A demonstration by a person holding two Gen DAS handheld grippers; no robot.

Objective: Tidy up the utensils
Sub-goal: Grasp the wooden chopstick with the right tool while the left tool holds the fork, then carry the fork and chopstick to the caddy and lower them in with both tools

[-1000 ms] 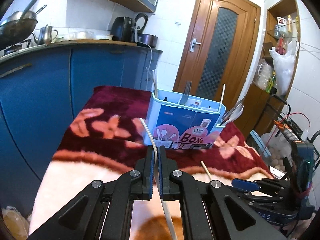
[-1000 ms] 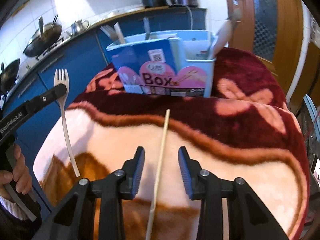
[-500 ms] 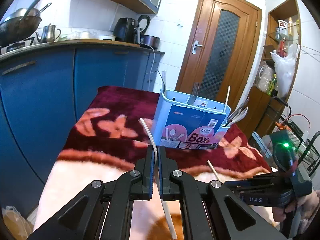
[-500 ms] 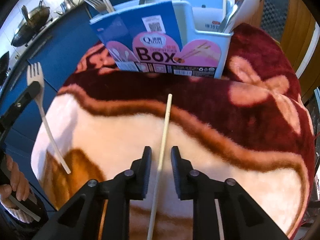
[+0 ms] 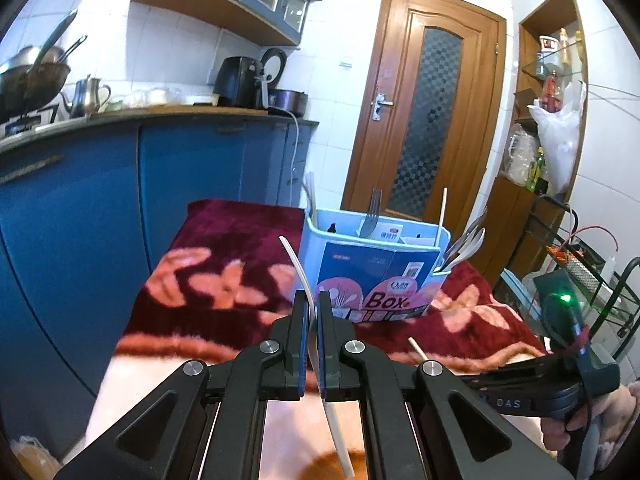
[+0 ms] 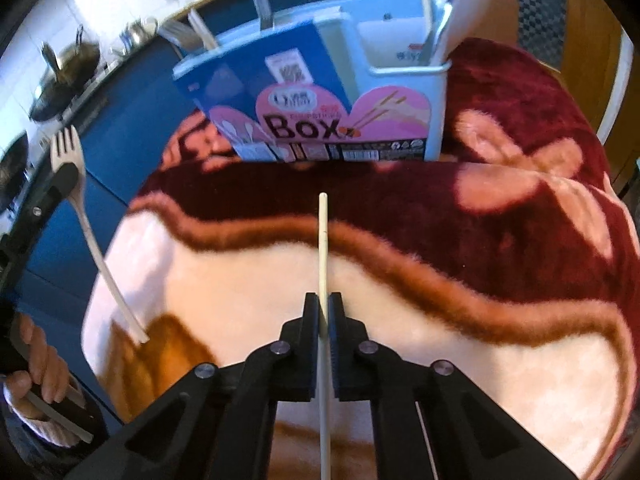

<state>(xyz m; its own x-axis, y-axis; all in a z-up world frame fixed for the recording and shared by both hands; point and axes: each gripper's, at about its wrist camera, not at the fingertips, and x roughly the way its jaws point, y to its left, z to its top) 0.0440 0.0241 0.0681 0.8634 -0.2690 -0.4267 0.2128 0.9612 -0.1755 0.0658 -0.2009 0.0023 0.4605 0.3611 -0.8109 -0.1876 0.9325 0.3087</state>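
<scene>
1. Left tool [image 5: 313,300]: jaws closed on a white plastic fork [image 6: 86,224], gripped partway along the handle. In the right wrist view the tines point up at far left and the handle end hangs low, above the blanket's left edge.
2. Right tool [image 6: 324,304]: jaws closed on a pale chopstick [image 6: 322,240], which runs straight fwd between the pads w/ its tip toward the organizer.
3. Utensil organizer [image 5: 376,276]: light blue box w/ compartments and a "Box" label, on the far part of the surface, beyond both tools.
4. Inside it, seen from the left wrist: a metal fork [image 5: 372,216] upright in a middle section, a thin stick [image 5: 442,212] toward the right, spoons [image 5: 466,246] leaning out at the right end, more utensils at the left end.
5. Surface is covered w/ a blanket [image 6: 520,208], maroon w/ pink flowers on the far part, cream near.
6. A hand [image 6: 36,364] holds the left tool's grip at lower left in the right wrist view.
</scene>
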